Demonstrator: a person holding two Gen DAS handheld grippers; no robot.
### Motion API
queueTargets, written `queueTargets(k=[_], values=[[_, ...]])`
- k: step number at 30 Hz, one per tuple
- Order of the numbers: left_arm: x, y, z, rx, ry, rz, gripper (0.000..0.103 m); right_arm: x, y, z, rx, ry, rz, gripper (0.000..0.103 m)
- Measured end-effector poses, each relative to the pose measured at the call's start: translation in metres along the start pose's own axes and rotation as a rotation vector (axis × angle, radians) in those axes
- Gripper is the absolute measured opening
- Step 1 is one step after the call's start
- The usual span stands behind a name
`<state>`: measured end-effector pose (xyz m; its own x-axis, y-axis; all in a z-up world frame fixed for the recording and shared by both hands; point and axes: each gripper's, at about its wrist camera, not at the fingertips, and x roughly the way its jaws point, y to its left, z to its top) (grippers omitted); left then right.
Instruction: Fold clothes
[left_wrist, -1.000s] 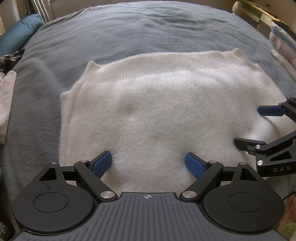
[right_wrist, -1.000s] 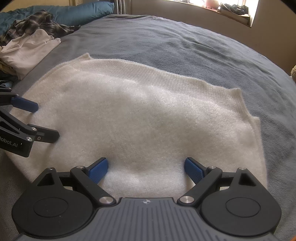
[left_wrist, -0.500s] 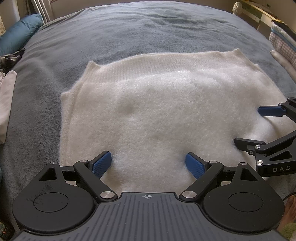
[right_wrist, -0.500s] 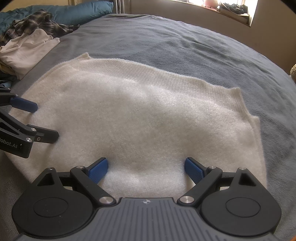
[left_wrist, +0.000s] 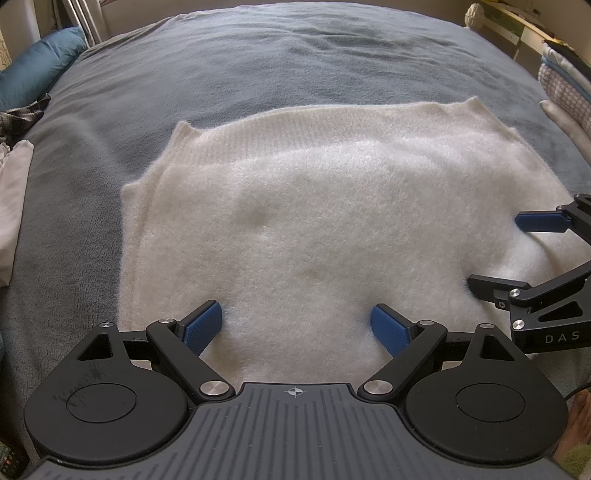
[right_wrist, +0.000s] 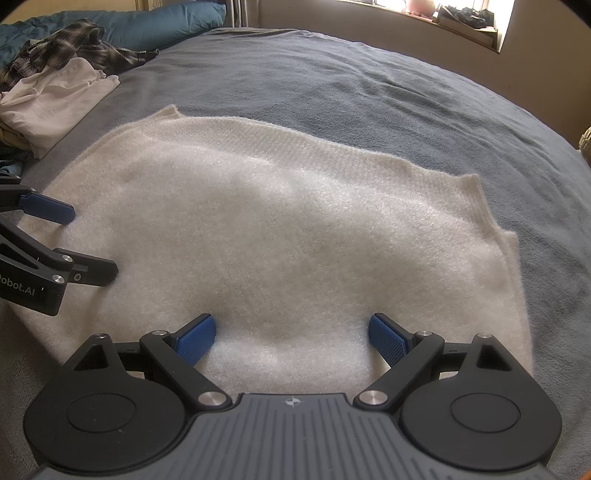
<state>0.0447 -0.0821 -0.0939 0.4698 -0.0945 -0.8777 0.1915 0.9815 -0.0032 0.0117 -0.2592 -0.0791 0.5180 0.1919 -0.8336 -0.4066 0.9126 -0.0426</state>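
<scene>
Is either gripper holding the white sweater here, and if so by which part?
Neither. The left gripper and right gripper stand open over the sweater.

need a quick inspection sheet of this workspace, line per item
surface: grey-blue bedspread, soft and lightly wrinkled.
job's things: white fuzzy sweater spread flat, ribbed hem at the far edge.
clutter: plaid shirt and cream garment heaped at far left; teal pillow behind them; folded stack at the right edge.
grippers: left hand-held gripper and right hand-held gripper both open, low over the sweater's near edge, pads gripping nothing.
cables: one dark cable at the lower right of the left view.
surroundings: sunlit window sill with small items; a bare foot at lower right.
</scene>
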Motion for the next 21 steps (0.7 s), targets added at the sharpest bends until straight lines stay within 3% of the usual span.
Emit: queueTargets(k=[21], values=[[0.0, 0.0009, 0.0004, -0.002, 0.0, 0.002, 0.09, 0.0002, 0.0007, -0.0001, 0.0, 0.0, -0.002, 0.093]])
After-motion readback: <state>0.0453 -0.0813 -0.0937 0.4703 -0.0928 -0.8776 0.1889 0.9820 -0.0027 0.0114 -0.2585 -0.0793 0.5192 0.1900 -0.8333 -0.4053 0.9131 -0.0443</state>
